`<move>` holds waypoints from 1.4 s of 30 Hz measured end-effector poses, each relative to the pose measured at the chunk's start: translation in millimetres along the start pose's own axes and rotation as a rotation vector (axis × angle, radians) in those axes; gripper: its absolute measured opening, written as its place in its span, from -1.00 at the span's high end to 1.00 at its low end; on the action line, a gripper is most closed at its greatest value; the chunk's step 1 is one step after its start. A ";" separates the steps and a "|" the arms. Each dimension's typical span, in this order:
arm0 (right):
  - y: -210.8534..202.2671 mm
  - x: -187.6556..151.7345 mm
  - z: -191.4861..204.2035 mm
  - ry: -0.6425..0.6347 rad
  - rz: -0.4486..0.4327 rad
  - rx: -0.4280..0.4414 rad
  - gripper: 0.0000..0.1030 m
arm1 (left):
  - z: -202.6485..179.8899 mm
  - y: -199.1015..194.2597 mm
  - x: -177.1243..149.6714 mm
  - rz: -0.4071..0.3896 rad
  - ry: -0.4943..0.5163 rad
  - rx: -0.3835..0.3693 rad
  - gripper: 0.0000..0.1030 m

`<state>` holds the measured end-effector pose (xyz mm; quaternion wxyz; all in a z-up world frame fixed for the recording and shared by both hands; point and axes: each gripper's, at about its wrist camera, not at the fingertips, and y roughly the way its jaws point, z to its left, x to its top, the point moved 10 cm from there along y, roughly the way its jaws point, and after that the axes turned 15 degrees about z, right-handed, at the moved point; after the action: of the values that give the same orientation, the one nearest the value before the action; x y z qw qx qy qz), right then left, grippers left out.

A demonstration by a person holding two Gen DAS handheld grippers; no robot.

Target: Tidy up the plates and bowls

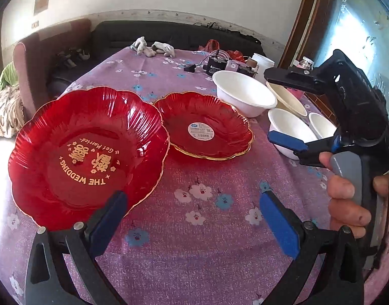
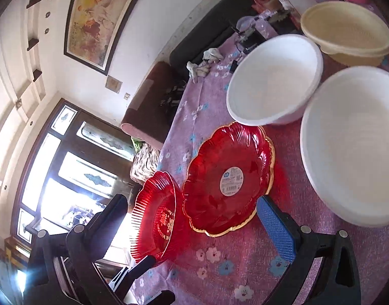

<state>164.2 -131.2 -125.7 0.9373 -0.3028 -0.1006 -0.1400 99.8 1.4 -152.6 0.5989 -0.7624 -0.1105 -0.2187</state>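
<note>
A red wedding plate (image 1: 87, 157) with gold lettering sits tilted at the table's left; its near rim lies under my left gripper's left finger (image 1: 110, 218). My left gripper (image 1: 194, 218) is open. A second red plate (image 1: 204, 124) with a white sticker lies flat in the middle; it also shows in the right wrist view (image 2: 227, 178). My right gripper (image 2: 191, 228) is open, hovering near the sticker plate's edge. It appears in the left wrist view (image 1: 285, 142) above a small white bowl (image 1: 288, 124). The wedding plate (image 2: 156, 213) stands edge-on there, with the left gripper's finger at its rim.
A large white bowl (image 1: 245, 94), a cream bowl (image 1: 288, 99) and another small white bowl (image 1: 321, 124) stand at the right on the purple flowered tablecloth (image 1: 207, 228). Gloves (image 1: 153, 47), a black power adapter (image 1: 217, 66) and a white jar (image 1: 263, 62) lie at the far edge.
</note>
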 end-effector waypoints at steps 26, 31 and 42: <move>41.2 19.5 -70.7 0.287 0.004 -0.135 0.54 | -18.7 11.0 -11.1 0.042 0.076 0.014 -1.00; 38.8 17.4 -78.6 0.308 0.005 -0.122 0.79 | -12.7 11.1 -11.2 0.053 0.036 0.014 -1.00; 11.7 -11.6 -80.6 0.278 0.003 -0.150 0.80 | -19.1 18.1 -15.5 0.129 -0.068 -0.111 -1.00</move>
<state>165.4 -167.7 -199.4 0.9173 -0.3496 0.0415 -0.1862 90.2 -20.2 -171.9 0.5646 -0.8069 -0.0690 -0.1593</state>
